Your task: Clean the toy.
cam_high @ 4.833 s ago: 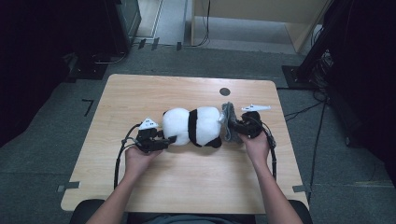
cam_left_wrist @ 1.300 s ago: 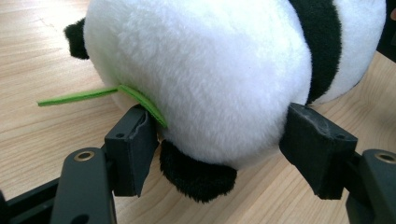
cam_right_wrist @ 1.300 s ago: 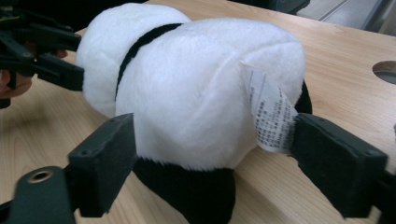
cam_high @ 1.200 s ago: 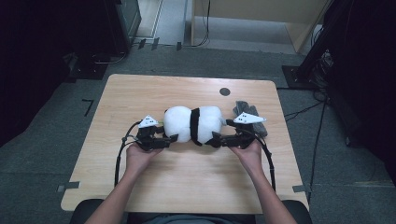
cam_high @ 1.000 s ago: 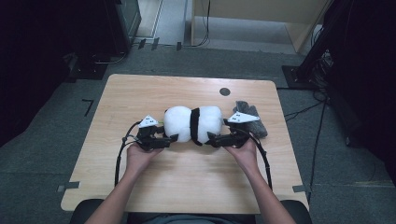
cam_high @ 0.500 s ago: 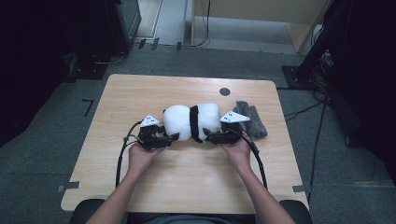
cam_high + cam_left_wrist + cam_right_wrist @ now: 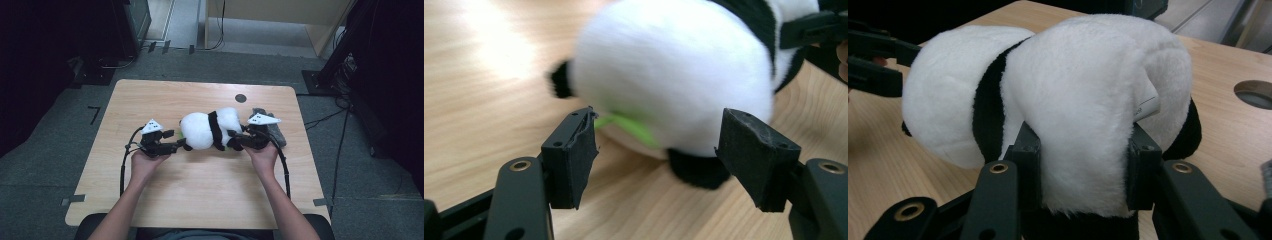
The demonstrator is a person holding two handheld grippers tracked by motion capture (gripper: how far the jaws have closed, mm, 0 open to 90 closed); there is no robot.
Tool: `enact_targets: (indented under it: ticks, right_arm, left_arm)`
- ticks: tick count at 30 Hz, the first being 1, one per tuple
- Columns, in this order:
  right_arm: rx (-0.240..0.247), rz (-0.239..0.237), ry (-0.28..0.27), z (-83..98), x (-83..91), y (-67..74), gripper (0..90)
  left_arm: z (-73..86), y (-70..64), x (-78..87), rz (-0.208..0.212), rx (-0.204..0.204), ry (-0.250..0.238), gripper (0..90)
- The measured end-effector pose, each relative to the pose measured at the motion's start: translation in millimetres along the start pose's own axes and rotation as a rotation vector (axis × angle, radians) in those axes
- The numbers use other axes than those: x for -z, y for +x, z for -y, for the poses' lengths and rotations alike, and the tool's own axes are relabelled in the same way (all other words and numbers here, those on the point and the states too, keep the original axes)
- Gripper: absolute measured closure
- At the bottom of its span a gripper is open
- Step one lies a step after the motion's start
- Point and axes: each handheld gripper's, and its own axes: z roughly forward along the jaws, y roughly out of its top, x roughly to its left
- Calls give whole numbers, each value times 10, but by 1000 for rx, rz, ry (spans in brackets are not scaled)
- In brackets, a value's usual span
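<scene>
Two grippers of mine meet at a plush panda [image 7: 210, 129] lying on its side near the centre of the high view, on the wooden table [image 7: 200, 200]. My right gripper [image 7: 239, 141], just right of the toy in that view, has its jaws pressed into the white fur at one end; in the right gripper view the pile bulges out over both pads [image 7: 1029, 165] (a pinch, not a mere touch), and those jaws have just been closing onto it. My left gripper [image 7: 176, 146] sits just left of the toy with its jaws standing fairly wide; in the left gripper view the panda's round white end [image 7: 674, 75] fills the upper middle of the frame, beyond the fingertips [image 7: 574, 150] and clear of them, with a strip of bright green [image 7: 629, 125] showing under the fur. Right of my right hand in the high view lies a grey cloth [image 7: 272, 131]. Above the toy, a dark round hole [image 7: 240, 98] marks the tabletop.
</scene>
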Motion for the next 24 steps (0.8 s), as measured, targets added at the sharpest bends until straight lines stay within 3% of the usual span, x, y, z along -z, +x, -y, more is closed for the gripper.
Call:
enact_targets:
  ticks: [5,10,14,19,22,24]
  right_arm:
    - [22,-47,-31,-66,153,-118,602]
    - [35,-124,-56,-102,223,-157,597]
    - [61,-224,-55,-99,192,-149,591]
    - [77,-270,-63,-95,211,-160,594]
    - [79,-310,-71,-87,214,-180,594]
    - [78,-322,-62,-87,207,-185,594]
  left_arm:
    - [-60,167,108,37,32,-35,315]
    - [-82,141,125,69,-16,-40,315]
    - [-90,89,105,99,-68,-21,294]
    - [-67,106,52,157,-64,-3,239]
    - [-48,119,21,214,-73,-8,169]
    - [-41,111,13,226,-93,-9,164]
